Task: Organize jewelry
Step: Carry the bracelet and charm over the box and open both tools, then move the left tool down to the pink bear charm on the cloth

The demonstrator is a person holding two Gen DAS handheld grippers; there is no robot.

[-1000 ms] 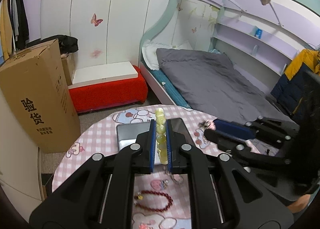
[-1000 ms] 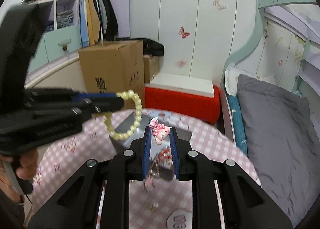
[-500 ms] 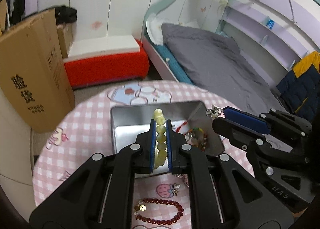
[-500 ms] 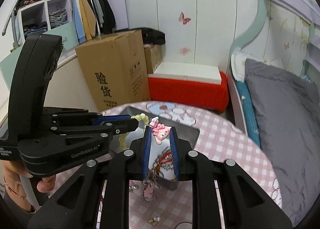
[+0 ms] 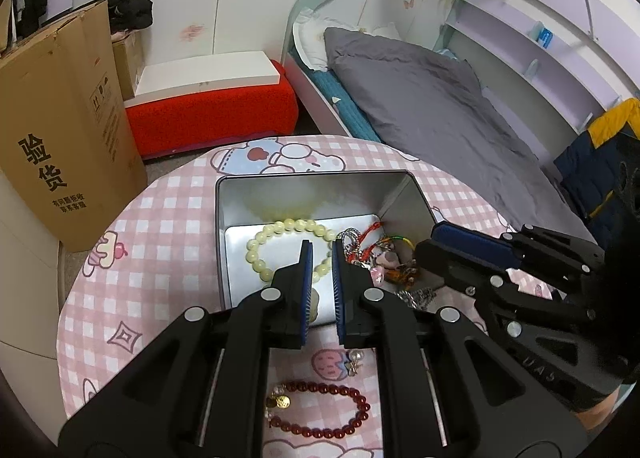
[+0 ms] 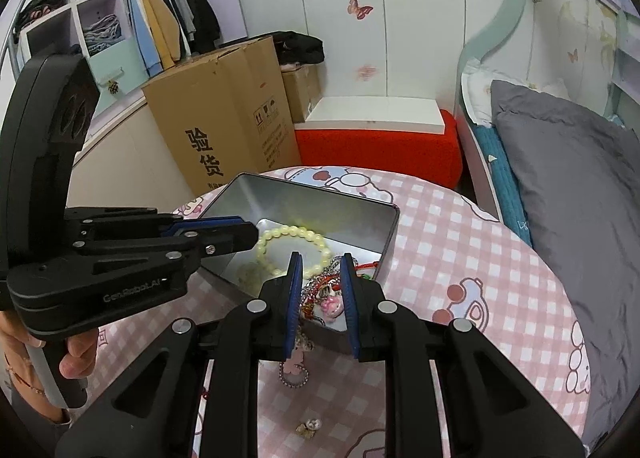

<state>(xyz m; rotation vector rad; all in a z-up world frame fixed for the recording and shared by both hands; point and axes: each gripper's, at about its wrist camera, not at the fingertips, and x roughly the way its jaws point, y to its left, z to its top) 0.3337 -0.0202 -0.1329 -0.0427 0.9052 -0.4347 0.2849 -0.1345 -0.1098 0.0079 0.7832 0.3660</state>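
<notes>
An open silver tin (image 5: pixel 312 176) stands on the round pink checked table (image 5: pixel 160 258). A pale yellow bead bracelet (image 5: pixel 280 227) lies on the tin's floor. My left gripper (image 5: pixel 320 254) is shut on its near side. A tangle of red cords, silver chain and a pink charm (image 6: pixel 333 304) fills the tin's right end. My right gripper (image 6: pixel 322 262) hangs just over that tangle, jaws a narrow gap apart, and the charm lies below the pads, not pressed by them. From the right wrist view the left gripper (image 6: pixel 250 234) comes in from the left and meets the bracelet (image 6: pixel 288 232).
On the cloth in front of the tin lie a dark red bead bracelet (image 5: pixel 320 410), a small strawberry earring (image 5: pixel 352 364), a pink charm on a bead ring (image 6: pixel 294 366) and a tiny earring (image 6: pixel 308 427). A cardboard box (image 5: pixel 60 138) stands left of the table, a bed to the right.
Both grippers came down into the tin. The yellow bracelet, hanging before, now lies on the tin floor. The pink charm has left the right fingertips and rests in the tangle.
</notes>
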